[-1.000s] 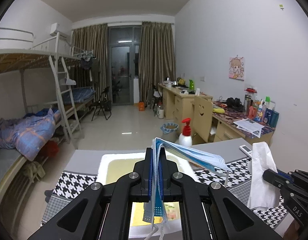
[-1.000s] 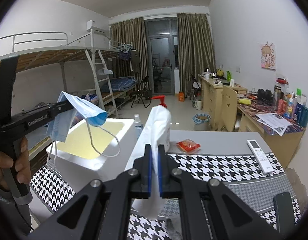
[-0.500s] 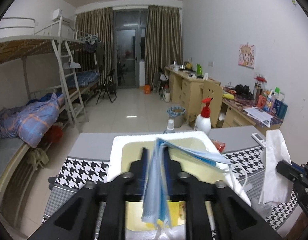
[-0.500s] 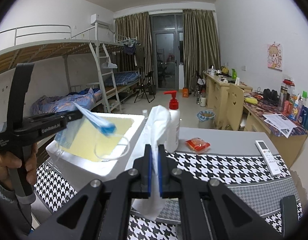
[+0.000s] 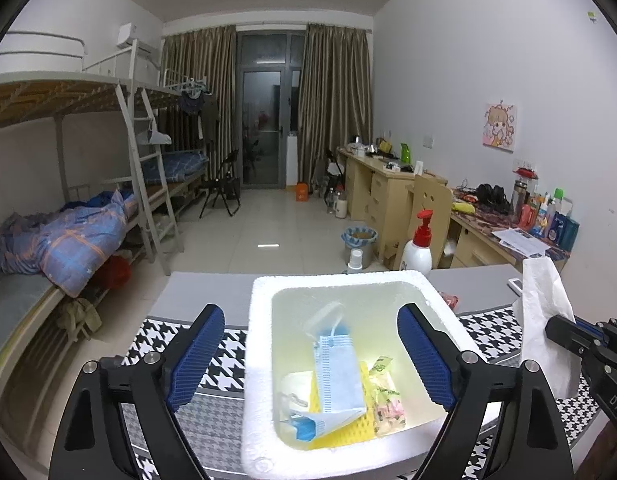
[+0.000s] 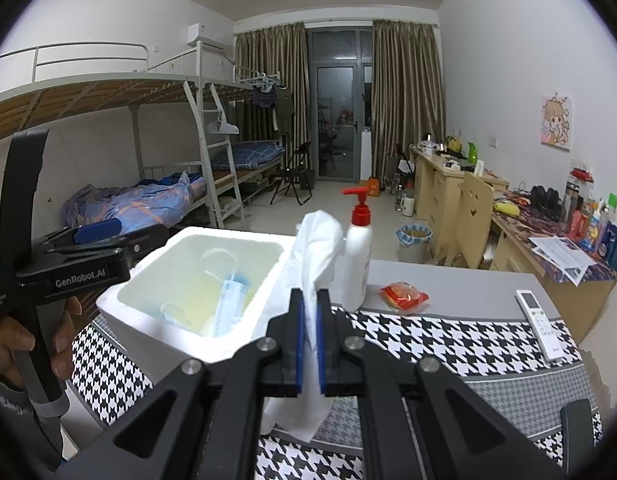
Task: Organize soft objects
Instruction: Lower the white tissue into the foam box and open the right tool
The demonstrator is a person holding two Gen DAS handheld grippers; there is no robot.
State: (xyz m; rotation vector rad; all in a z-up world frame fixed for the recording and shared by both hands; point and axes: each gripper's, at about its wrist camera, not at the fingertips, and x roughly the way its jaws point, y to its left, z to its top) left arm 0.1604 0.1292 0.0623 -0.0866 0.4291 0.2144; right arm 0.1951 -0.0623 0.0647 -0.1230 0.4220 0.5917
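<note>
Left gripper [image 5: 310, 354] jaws just opened wide, nothing between; mask [image 5: 336, 376] lies inside foam box [image 5: 260, 360]. Right gripper [image 6: 311, 344] pinches tissue [image 6: 314, 248] beside box. Next: carry tissue over opening, lower, then release; keep clear of pump bottle [image 6: 356, 264].

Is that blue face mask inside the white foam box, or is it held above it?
Inside. The mask lies on the box floor; the left gripper has just been opening, nothing between its fingers.

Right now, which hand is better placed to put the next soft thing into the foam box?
Right: the right gripper is shut on the white tissue beside the foam box; the left gripper is open, empty.
</note>
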